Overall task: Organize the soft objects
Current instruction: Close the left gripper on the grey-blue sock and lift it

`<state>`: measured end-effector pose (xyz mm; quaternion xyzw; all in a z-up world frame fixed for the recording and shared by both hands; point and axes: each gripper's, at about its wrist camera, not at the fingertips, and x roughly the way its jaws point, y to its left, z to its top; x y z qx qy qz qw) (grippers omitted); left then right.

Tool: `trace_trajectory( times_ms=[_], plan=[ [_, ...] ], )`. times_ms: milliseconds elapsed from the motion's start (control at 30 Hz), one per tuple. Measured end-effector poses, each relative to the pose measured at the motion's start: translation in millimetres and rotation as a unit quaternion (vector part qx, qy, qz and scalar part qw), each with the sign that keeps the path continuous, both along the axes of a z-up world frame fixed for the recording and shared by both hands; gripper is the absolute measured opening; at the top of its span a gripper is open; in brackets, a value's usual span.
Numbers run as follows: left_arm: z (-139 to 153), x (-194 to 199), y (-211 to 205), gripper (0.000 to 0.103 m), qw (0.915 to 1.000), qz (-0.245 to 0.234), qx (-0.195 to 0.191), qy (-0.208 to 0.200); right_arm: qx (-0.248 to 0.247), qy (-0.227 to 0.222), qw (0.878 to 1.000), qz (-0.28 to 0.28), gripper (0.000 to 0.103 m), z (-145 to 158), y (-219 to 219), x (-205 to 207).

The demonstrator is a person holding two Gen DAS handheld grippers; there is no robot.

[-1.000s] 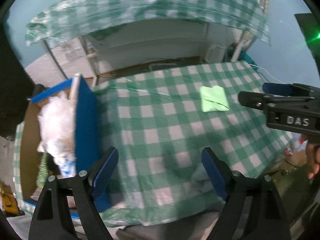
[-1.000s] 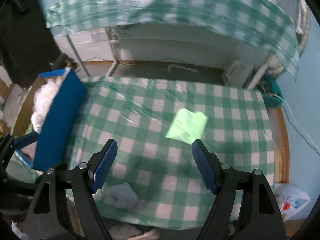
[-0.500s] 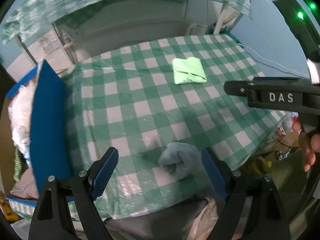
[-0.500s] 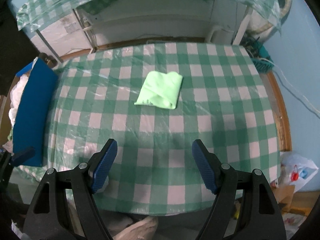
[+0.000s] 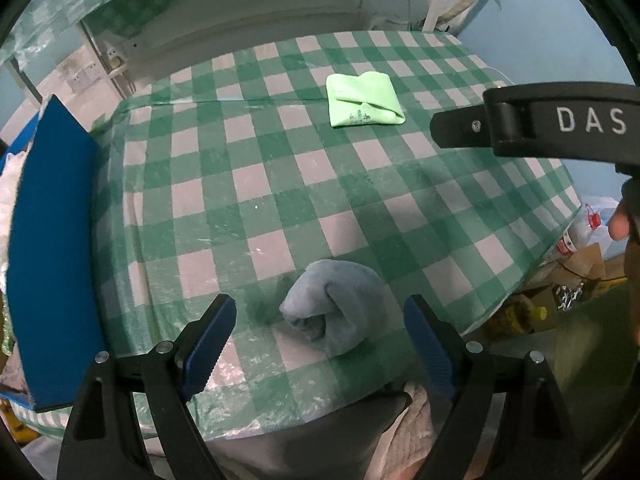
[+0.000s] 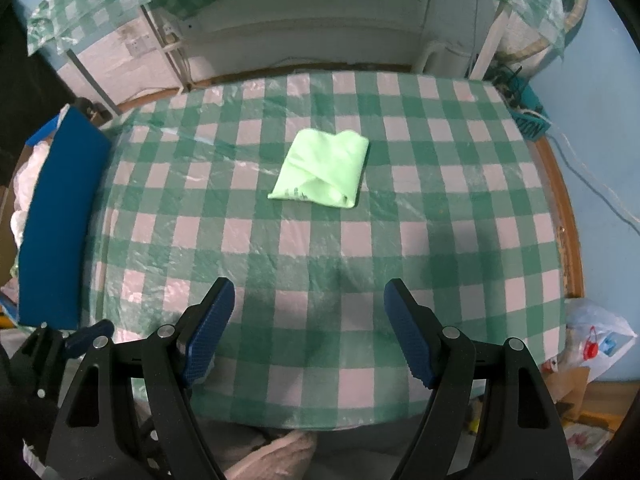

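Both my grippers, left [image 5: 320, 344] and right [image 6: 308, 324], gape empty over the table [image 6: 460, 240]: blue towel [image 5: 336, 308] and green cloth [image 6: 322, 168] remain to go in the box [image 5: 52, 240].

A lived-in home room: a table [image 6: 460, 208] under a green checked plastic cloth, pale blue walls [image 6: 600, 92], wall sockets [image 5: 86, 74] with trailing cords, a cardboard box [image 5: 580, 260] and plastic bag [image 6: 600, 332] of bottles on the floor beside it.
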<state>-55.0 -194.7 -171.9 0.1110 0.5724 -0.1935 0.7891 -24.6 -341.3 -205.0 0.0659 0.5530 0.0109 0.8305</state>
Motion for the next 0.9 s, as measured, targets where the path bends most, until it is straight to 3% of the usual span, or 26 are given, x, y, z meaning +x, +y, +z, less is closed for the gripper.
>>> trace_trajectory(
  times_ms=[333,433,667,767,900],
  plan=[
    [-30,7,-8,0.086,0.9997,0.001,0.008,0.022,0.018,0.007,1.0,-0.017,0.076,-7,-9,3],
    [-34,10,-9,0.076,0.9996,0.002,0.006,0.028,0.019,0.011,1.0,-0.017,0.076,-11,-10,6],
    [-38,16,-12,0.04,0.9995,0.002,0.022,0.022,0.02,0.021,0.999,-0.018,0.076,-21,-11,12],
    [-37,23,-11,0.033,0.9996,0.008,0.021,0.019,0.021,0.024,0.999,-0.021,0.076,-25,-13,15],
    [-36,39,-8,0.031,0.9993,0.025,0.018,0.019,0.023,0.028,0.999,-0.025,0.077,-30,-16,21]
  ],
)
